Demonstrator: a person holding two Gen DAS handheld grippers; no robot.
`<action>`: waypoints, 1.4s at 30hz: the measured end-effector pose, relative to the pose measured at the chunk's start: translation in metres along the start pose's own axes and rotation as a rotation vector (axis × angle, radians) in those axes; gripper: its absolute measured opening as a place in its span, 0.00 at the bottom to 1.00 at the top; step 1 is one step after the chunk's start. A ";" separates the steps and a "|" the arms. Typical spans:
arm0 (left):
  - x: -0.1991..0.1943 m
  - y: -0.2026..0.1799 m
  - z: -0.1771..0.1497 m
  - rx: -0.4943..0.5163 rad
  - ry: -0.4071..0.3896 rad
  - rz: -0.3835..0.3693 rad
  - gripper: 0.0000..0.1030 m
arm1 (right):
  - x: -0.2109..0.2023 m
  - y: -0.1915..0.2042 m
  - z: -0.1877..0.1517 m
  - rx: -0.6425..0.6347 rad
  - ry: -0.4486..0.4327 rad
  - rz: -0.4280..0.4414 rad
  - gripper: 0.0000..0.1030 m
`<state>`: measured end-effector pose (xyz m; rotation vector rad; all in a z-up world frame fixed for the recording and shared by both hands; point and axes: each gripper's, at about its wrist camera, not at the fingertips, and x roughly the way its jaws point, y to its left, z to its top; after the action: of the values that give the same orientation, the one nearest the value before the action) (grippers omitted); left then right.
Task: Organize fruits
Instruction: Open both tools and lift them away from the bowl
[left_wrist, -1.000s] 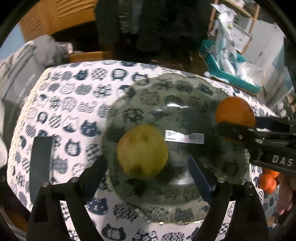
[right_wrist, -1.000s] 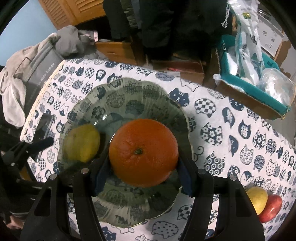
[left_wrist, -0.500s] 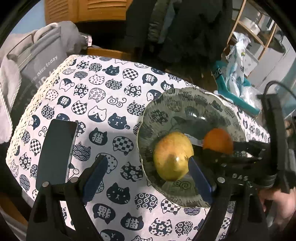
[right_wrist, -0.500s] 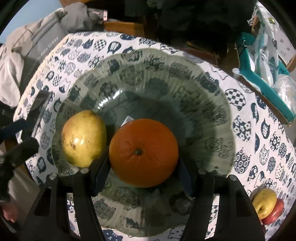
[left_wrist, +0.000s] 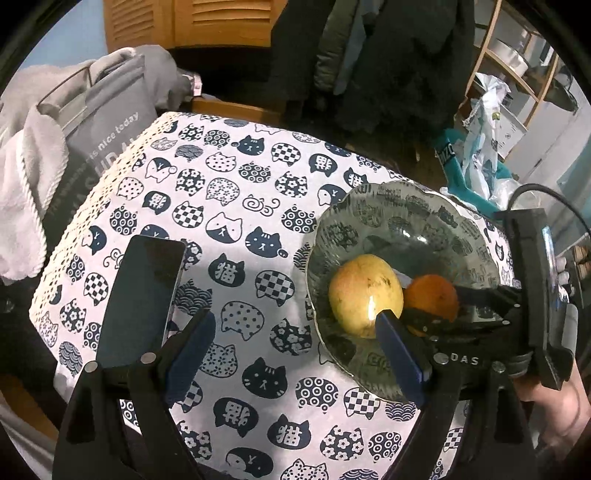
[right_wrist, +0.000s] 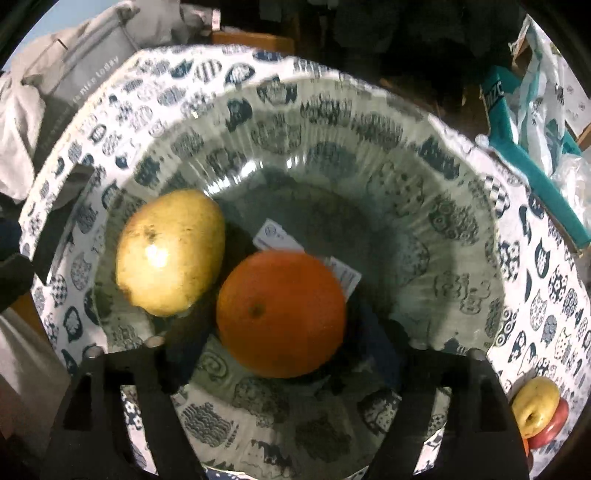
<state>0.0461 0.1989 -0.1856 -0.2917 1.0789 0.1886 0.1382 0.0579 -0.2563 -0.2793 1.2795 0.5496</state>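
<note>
The table is covered with a cat-print cloth, and a glass bowl is set on it. An orange and a pear, touching, are contained in the bowl. The right gripper jaws have just been opening; the orange is released between them. The left gripper jaws are spread, empty, beside the bowl.

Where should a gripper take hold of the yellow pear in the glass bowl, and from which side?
Judging by its pose, grip the pear across its wide belly, coming down from above. It lies on its side in the glass bowl, whose raised wall blocks a level approach. The orange sits close on one side, so set the fingers along the pear's two free flanks, away from the orange.
</note>
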 end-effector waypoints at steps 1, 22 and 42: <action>-0.001 0.001 0.000 -0.003 -0.001 0.000 0.87 | -0.003 0.000 0.001 -0.001 -0.007 0.000 0.80; -0.068 -0.044 0.005 0.097 -0.153 -0.012 0.87 | -0.148 -0.019 -0.011 0.063 -0.344 -0.057 0.80; -0.135 -0.112 -0.008 0.217 -0.277 -0.088 0.87 | -0.272 -0.074 -0.099 0.141 -0.532 -0.142 0.80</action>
<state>0.0095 0.0886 -0.0537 -0.1131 0.8017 0.0303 0.0459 -0.1161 -0.0311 -0.0934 0.7700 0.3750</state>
